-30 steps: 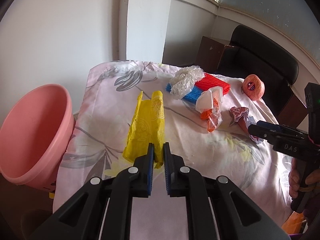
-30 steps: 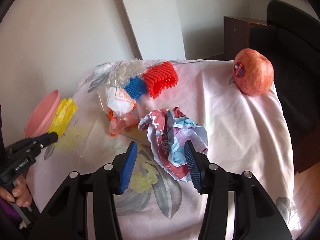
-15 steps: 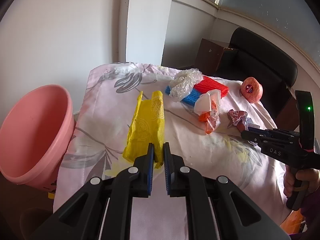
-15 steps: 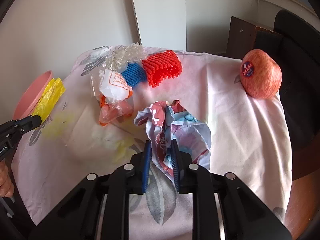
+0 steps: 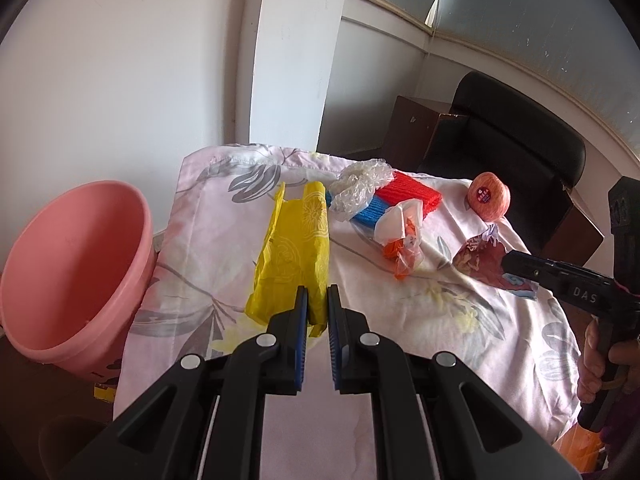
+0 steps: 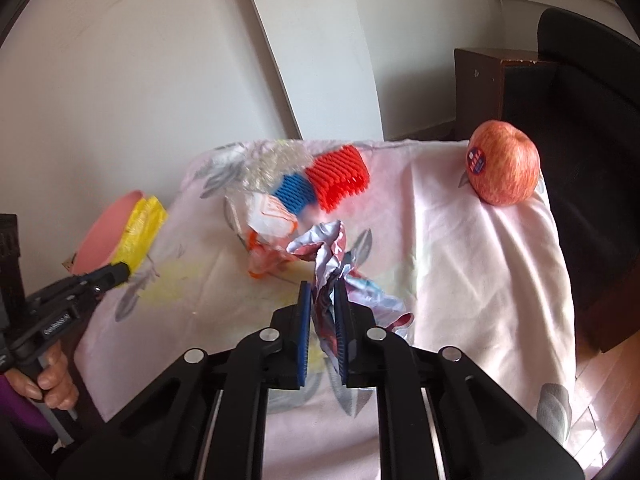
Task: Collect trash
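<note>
Currently both grippers are engaged on trash. The left gripper (image 5: 317,312) has its jaws pressed together on the near edge of the yellow bag (image 5: 294,256), which otherwise lies flat on the tabletop (image 5: 460,320). The right gripper (image 6: 323,312) has its jaws closing on the crumpled wrapper (image 6: 332,264); the pads pinch its folds, and the wrapper's upper part stands above the cloth while its lower part trails beside the jaws. Whether it is fully clear of the surface cannot be told.

The pink basin (image 5: 76,272) stands off the left edge of the tabletop, just beside it. Its visible interior holds nothing, so, as a judgement, no item has yet been deposited and the task is at an early stage.

Items outstanding on the tabletop: the red net (image 6: 338,178) and blue net (image 6: 294,194) side by side near the far edge, clear plastic (image 5: 360,186) lying on them, and a white-and-orange bag (image 5: 402,240) just in front of them. An apple (image 6: 502,162) rests at the far right corner, well apart from the trash; it appears whole and probably is not for collection.

Remaining, by judgement: carry both held items to the basin, release them, then return for the four loose pieces.
</note>
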`<state>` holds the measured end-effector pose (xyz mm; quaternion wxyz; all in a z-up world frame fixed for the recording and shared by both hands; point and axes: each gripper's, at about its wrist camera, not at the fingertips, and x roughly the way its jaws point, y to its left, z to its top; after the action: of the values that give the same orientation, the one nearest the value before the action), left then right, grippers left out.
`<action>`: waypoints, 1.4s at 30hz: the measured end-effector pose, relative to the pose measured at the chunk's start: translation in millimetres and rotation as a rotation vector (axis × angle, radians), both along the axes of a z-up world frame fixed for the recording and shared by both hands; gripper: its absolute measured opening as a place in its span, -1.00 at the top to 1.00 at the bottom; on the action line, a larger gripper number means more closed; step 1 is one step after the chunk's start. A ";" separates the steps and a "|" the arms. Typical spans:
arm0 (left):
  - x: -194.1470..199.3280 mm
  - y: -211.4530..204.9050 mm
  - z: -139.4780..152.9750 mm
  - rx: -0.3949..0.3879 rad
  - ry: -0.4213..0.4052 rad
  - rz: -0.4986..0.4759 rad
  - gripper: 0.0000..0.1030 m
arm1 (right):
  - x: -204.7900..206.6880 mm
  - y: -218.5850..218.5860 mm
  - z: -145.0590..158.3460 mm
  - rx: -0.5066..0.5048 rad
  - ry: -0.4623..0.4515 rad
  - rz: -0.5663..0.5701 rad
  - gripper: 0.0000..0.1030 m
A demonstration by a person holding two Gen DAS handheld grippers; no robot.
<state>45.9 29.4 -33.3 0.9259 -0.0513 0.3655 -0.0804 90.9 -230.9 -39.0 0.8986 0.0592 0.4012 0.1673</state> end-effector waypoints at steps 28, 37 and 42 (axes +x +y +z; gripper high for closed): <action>-19.7 7.9 2.1 -0.023 -0.026 -0.010 0.83 | -22.4 -7.1 -9.1 0.020 0.172 -0.021 0.28; -22.1 9.1 4.1 -0.022 -0.032 -0.008 0.83 | -18.6 7.7 -20.4 -0.028 0.209 0.012 0.61; -23.2 9.9 5.6 -0.020 -0.040 -0.014 0.83 | -23.0 9.9 -17.4 -0.039 0.182 0.017 0.89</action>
<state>22.7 39.3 -27.7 0.9318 -0.0566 0.3466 -0.0915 67.9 -221.0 -56.4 0.8579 0.0532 0.4851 0.1611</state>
